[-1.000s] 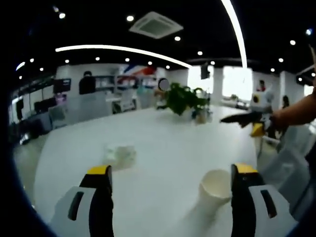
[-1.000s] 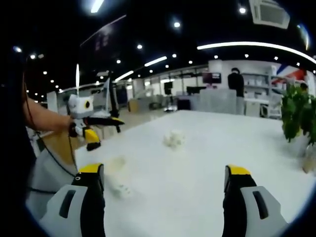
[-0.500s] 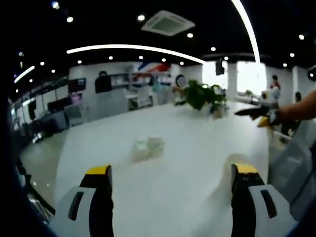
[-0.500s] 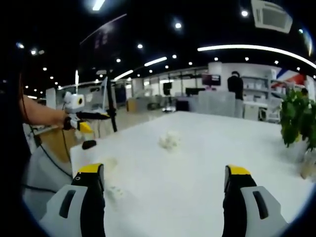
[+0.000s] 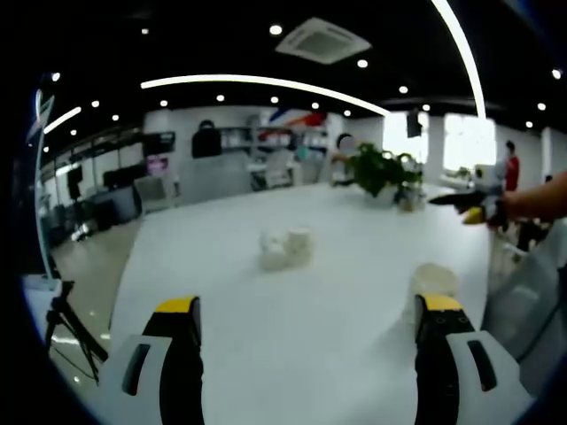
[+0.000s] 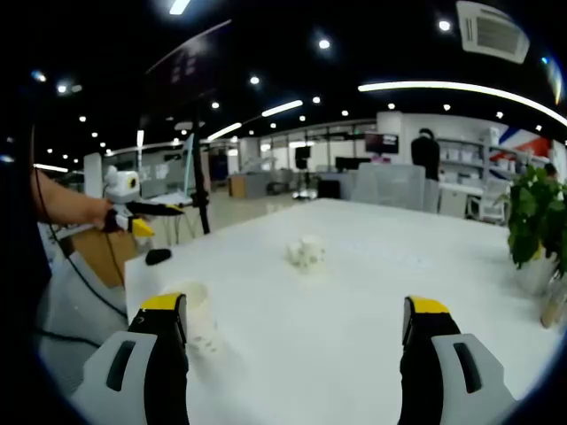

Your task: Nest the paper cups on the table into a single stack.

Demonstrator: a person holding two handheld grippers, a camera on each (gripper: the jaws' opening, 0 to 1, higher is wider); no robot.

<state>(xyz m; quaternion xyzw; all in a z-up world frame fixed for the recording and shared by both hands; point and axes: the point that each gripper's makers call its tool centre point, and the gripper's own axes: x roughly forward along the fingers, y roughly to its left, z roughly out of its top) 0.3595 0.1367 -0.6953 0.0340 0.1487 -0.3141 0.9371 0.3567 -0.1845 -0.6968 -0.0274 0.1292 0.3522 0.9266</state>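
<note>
Both the left gripper [image 5: 304, 310] and the right gripper [image 6: 296, 305] have their jaws wide apart and empty, while a light, easily squashed paper cup [image 6: 194, 312] stands near on the white table [image 6: 354, 283], so I would pinch its rim gently.

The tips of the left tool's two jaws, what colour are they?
Yellow, above black jaws, on the left tool; the left gripper view shows them best.
</note>
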